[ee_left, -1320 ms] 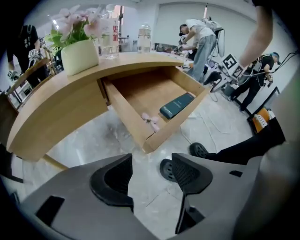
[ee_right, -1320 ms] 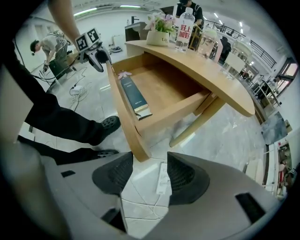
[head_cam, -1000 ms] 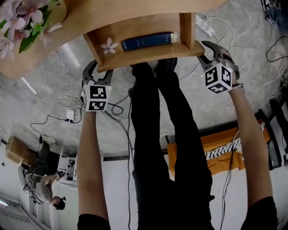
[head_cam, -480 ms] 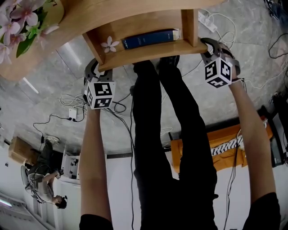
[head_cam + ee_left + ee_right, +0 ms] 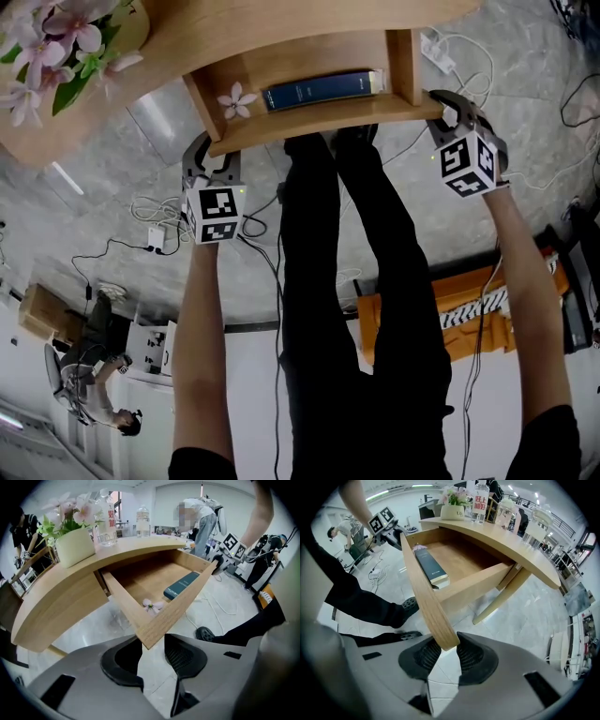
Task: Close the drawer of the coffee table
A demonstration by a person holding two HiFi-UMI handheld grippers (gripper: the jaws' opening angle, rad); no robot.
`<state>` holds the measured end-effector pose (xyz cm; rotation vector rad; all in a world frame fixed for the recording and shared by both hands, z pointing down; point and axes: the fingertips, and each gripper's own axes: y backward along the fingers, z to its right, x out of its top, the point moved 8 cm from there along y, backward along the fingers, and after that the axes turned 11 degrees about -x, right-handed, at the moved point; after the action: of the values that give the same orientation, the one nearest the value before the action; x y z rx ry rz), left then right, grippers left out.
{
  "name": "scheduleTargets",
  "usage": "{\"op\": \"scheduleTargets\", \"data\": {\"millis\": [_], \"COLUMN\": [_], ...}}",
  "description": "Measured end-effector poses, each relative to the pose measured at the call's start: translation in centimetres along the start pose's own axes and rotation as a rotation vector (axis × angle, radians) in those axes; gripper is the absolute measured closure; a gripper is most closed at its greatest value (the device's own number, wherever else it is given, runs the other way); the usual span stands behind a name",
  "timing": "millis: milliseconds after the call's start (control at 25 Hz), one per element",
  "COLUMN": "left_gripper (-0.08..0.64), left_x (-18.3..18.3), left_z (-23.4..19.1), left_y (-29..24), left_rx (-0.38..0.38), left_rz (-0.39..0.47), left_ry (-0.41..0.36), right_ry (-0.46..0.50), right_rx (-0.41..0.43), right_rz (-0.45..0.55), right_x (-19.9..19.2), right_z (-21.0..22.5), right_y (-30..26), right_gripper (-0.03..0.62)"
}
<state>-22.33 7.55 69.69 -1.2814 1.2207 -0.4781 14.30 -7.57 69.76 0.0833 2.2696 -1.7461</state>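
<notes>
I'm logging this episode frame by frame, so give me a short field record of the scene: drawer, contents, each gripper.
drawer: pulled out of the coffee table, open
contents: blue book, pink flower
left gripper: jaws have just been closing, pads on the drawer's left front corner
right gripper: jaws have just been closing, now clamped on the drawer's right front end
tabletop: potted flowers

the drawer (image 5: 319, 120) is showing pale, smooth, matt wood, the floor (image 5: 94, 187) is gleaming like polished grey stone, and the pads (image 5: 471, 656) of the right gripper (image 5: 446, 652) are looking ribbed, matt black.
</notes>
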Motion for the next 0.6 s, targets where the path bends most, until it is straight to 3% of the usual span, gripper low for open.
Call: {"op": "scheduleTargets", "data": {"millis": [320,600], "left_gripper": [0.405,0.4], "left_x": [1.0,2.9], "left_z": [0.0,-1.3], "left_y": [1.6,1.8], "left_rx": [0.01,0.034], "left_rz": [0.027,0.075], "left_ry": [-0.013,-0.037], "right_ry": [-0.049,-0.09], "right_rx": [-0.015,-0.077], "right_rz": [0.03,0.04], "right_x": [0.3,1.1], "right_z": [0.6,2.3], "right_y": [1.6,1.6], "right_gripper": [0.495,0.492]}}
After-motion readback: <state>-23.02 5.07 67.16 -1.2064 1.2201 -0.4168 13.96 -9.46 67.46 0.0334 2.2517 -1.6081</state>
